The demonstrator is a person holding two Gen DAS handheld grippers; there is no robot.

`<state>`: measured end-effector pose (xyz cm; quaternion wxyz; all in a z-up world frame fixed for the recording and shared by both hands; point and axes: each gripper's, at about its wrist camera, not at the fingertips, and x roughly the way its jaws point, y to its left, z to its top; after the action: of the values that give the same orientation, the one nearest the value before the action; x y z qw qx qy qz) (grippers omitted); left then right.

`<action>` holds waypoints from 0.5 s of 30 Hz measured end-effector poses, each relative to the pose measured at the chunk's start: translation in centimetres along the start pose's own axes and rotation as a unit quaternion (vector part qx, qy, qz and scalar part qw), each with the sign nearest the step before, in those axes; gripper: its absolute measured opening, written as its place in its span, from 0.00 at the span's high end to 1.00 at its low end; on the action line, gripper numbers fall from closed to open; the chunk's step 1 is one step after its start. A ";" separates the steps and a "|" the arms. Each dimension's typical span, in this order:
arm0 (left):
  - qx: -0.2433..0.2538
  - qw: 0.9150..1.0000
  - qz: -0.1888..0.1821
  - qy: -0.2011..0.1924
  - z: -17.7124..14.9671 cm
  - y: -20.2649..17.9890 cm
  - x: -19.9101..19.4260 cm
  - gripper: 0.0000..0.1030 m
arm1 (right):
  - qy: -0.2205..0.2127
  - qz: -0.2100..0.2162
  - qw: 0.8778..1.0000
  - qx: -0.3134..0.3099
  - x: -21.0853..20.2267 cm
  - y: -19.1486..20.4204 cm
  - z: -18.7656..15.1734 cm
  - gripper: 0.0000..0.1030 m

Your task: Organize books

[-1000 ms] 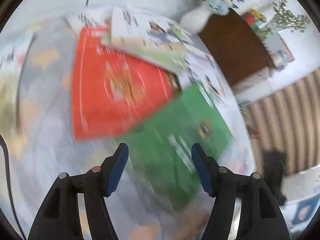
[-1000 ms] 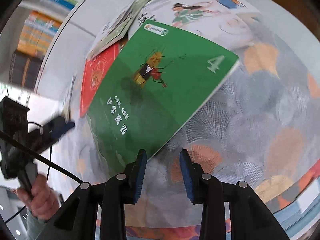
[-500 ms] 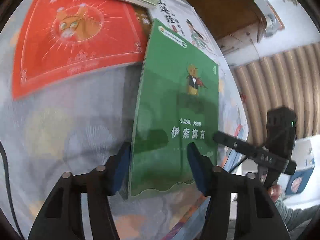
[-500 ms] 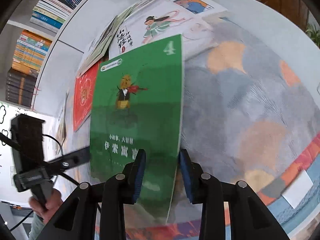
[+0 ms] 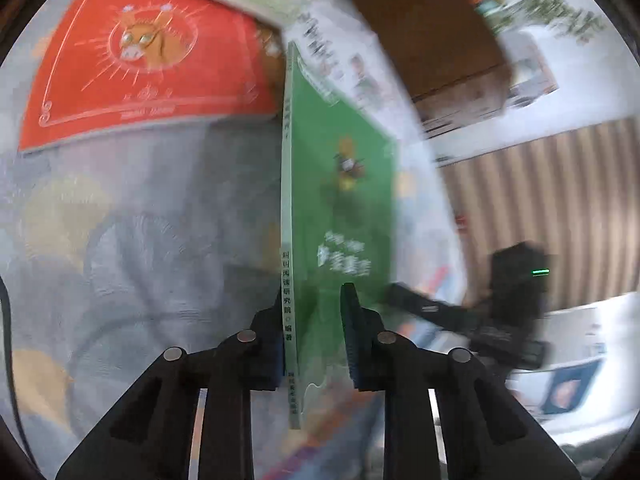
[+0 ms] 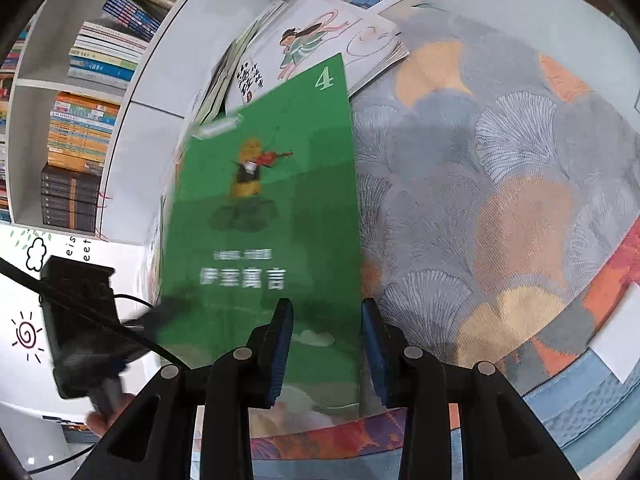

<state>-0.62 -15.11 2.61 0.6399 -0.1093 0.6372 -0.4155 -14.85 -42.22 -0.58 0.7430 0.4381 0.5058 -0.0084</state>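
Left wrist view: the left tongs straddled the spine edge of the green book, which stood tilted on edge rather than lying flat; their jaws were closing, one pad at the spine, the other just off the cover.
Left tongs, state: closing round the green book, not yet seen pressing from both sides.
Right wrist view: the right tongs sat at the book's near corner, left pad over the cover, right pad just outside the free edge.
Right tongs, state: narrowly parted; whether they pinched the cover could not be told.
Green book, position: over the patterned tablecloth at the near side of the table, its far end reaching toward the white illustrated book.
Why held so: probably one hand steadied the free edge while the other took the spine, so a thin, floppy paperback could be raised without bending.
Other books: the red book lay flat on the table to the left, with paler books overlapping its far edge, a loose spread not yet sorted.
Surroundings: a white bookshelf full of stacked books stood beyond the table, a likely destination.
Judgement: the pick-up looked nearly secured.
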 end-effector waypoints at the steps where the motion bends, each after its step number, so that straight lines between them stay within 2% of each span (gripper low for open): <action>1: -0.004 1.000 -0.005 0.001 -0.1 -0.1 0.2 0.85 | -0.002 -0.006 1.000 -0.005 0.1 0.3 -0.1 0.66; 3: -0.015 0.999 -0.029 -0.004 0.2 -0.6 0.5 0.87 | -0.001 -0.014 1.000 -0.012 0.3 0.7 0.0 0.66; 5: -0.037 0.996 -0.080 -0.005 0.7 -0.9 0.3 0.87 | 0.006 -0.005 1.000 -0.004 0.2 0.6 0.0 0.66; 7: -0.066 0.988 -0.137 0.002 1.2 -1.3 0.5 0.87 | 0.017 0.017 1.000 0.016 -0.2 -0.1 0.0 0.60; 10: -0.098 0.974 -0.205 0.014 1.6 -1.7 0.9 0.87 | 0.025 0.094 0.993 0.074 -0.9 -2.2 -0.1 0.42; 12: -0.110 0.967 -0.229 0.015 1.6 -1.7 0.4 0.87 | 0.017 0.135 0.985 0.108 -1.2 -3.5 -0.3 0.41; 15: -0.125 0.960 -0.249 0.021 1.6 -2.6 1.5 0.87 | 0.013 0.209 0.964 0.165 -0.3 -4.9 -0.5 0.35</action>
<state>-0.44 -18.34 3.51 0.4841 -0.3347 0.6496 -0.4812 -17.60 -45.10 -3.57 0.6389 0.6505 0.4048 0.0694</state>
